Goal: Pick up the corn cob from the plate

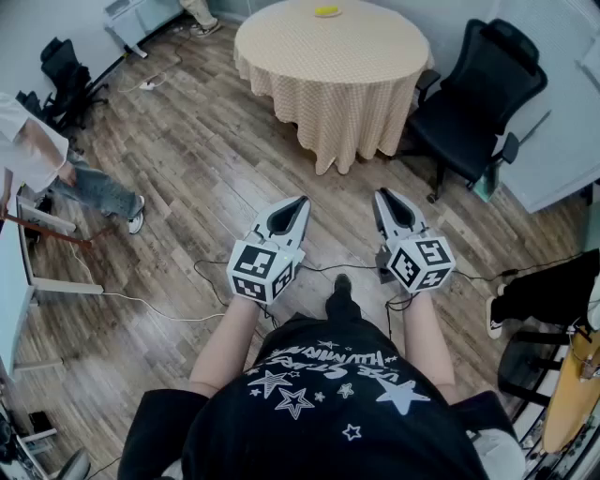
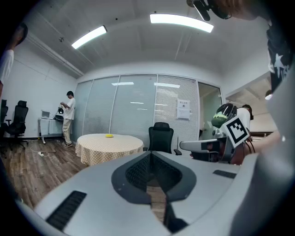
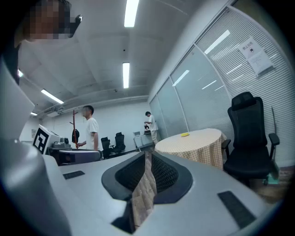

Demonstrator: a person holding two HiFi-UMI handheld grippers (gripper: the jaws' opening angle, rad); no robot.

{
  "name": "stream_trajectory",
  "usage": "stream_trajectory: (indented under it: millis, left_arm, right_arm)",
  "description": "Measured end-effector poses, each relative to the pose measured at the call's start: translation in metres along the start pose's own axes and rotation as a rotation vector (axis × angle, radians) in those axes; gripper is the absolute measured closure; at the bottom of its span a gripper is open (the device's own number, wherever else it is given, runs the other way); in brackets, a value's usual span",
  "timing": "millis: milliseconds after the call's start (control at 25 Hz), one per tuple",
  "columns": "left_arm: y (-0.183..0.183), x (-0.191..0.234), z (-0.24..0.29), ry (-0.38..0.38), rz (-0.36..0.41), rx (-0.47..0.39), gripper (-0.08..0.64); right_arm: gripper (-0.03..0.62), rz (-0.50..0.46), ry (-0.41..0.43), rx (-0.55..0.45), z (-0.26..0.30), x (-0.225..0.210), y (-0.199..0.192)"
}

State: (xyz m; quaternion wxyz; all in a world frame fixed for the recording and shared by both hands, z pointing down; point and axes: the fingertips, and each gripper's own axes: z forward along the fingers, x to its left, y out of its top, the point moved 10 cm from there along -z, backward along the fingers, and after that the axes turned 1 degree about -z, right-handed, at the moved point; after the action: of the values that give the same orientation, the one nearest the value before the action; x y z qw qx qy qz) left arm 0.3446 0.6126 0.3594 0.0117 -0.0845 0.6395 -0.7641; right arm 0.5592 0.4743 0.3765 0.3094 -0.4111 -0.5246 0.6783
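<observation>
A small yellow thing [image 1: 327, 11], too far off to tell whether it is the corn cob, lies on the round table with a checked cloth [image 1: 333, 70] at the far end of the room. It also shows in the left gripper view [image 2: 109, 135] and in the right gripper view [image 3: 185, 134]. No plate can be made out. My left gripper [image 1: 301, 201] and right gripper [image 1: 383, 193] are held side by side over the wooden floor, well short of the table. Both point towards it, roughly level. Each is shut with nothing in it [image 2: 150, 153] [image 3: 146, 154].
A black office chair [image 1: 478, 94] stands right of the table. A person [image 1: 37, 159] is at a desk on the left, near another chair [image 1: 61, 70]. Cables [image 1: 187, 309] run across the floor by my feet. Two people [image 3: 91, 131] [image 2: 68, 117] stand further back.
</observation>
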Motion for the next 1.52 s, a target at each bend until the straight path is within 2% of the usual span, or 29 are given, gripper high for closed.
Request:
stream_trajectory:
  millis: [280, 480, 800, 920, 1000, 1120, 1240, 1360, 1520]
  left_arm:
    - [0.002, 0.003, 0.016, 0.004, 0.009, -0.004, 0.552]
    - [0.001, -0.001, 0.022, -0.001, -0.002, 0.001, 0.552]
    - [-0.006, 0.0, 0.042, 0.019, -0.028, 0.033, 0.552]
    - [-0.008, 0.003, 0.05, 0.042, -0.072, 0.031, 0.554]
    - [-0.009, 0.007, 0.061, 0.055, -0.072, 0.037, 0.553]
    - [-0.003, 0.012, 0.083, 0.073, -0.062, 0.035, 0.552]
    - [0.009, 0.014, 0.103, 0.063, -0.056, -0.004, 0.552]
    - [0.015, 0.017, 0.116, 0.098, -0.043, -0.013, 0.552]
    - [0.014, 0.025, 0.127, 0.179, -0.096, -0.012, 0.552]
  right_arm:
    - [0.535, 0.009, -0.022, 0.013, 0.011, -0.016, 0.0]
    - [0.535, -0.016, -0.011, 0.024, 0.007, -0.016, 0.001]
    - [0.537, 0.011, -0.024, 0.047, 0.006, -0.04, -0.005]
    - [0.537, 0.071, -0.003, -0.031, 0.007, -0.054, -0.004]
    - [0.535, 0.122, 0.017, -0.075, 0.011, -0.069, -0.002]
    - [0.535, 0.111, 0.025, -0.063, 0.025, -0.096, 0.004]
    - [0.535, 0.098, 0.035, -0.054, 0.039, -0.124, 0.014]
    - [0.535, 0.101, 0.061, -0.052, 0.055, -0.146, 0.02]
    - [0.535, 0.095, 0.094, -0.029, 0.073, -0.163, 0.023]
